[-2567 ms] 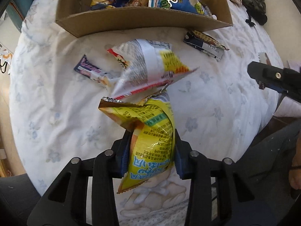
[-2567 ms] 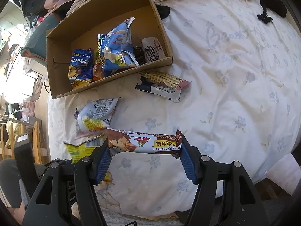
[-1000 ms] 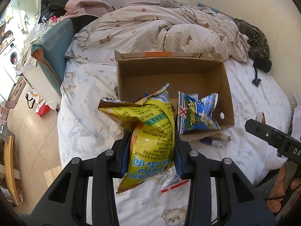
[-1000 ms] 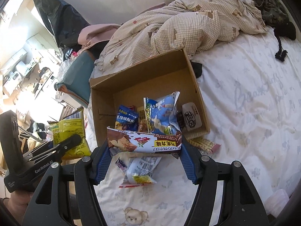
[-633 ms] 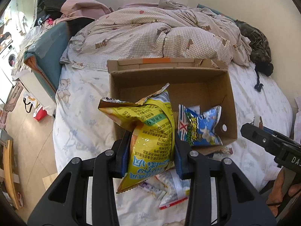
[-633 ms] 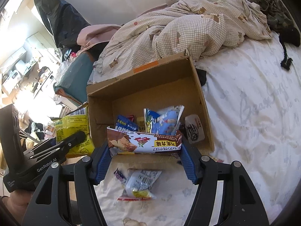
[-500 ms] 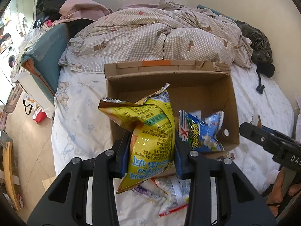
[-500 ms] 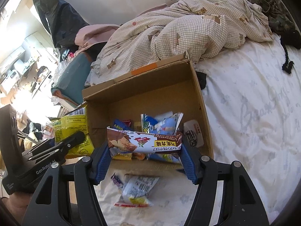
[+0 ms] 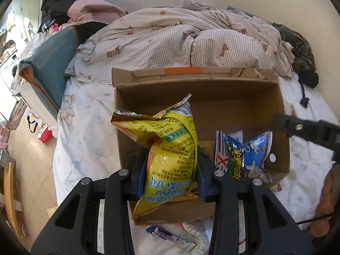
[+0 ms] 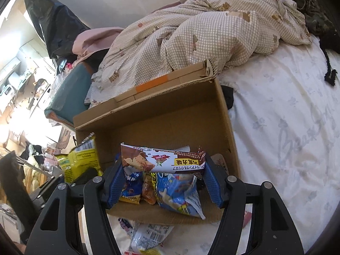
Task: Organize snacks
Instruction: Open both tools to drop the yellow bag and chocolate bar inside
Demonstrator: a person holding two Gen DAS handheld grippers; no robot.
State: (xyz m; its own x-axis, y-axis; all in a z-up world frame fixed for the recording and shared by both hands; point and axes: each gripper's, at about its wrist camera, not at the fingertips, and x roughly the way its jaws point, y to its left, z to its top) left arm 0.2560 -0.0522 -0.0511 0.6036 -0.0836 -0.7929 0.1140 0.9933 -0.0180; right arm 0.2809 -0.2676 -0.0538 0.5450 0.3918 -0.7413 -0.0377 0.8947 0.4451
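My left gripper (image 9: 170, 176) is shut on a yellow snack bag (image 9: 167, 148) and holds it over the front left of the open cardboard box (image 9: 212, 104). My right gripper (image 10: 163, 180) is shut on a brown chocolate snack pack (image 10: 163, 159), held crosswise over the box (image 10: 170, 119). A blue snack bag (image 9: 242, 155) lies inside the box; it also shows in the right wrist view (image 10: 178, 193). The yellow bag (image 10: 82, 159) and the left gripper show at the left of the right wrist view.
The box stands on a white floral bed sheet (image 10: 286, 127). A checked duvet (image 9: 180, 42) is heaped behind it. Loose snack packs (image 9: 170, 238) lie on the sheet before the box, one white pack (image 10: 148, 238) among them. The bed edge and floor are at the left.
Both grippers have moved forward and closer to the box, each still holding its snack. The box fills more of both views.
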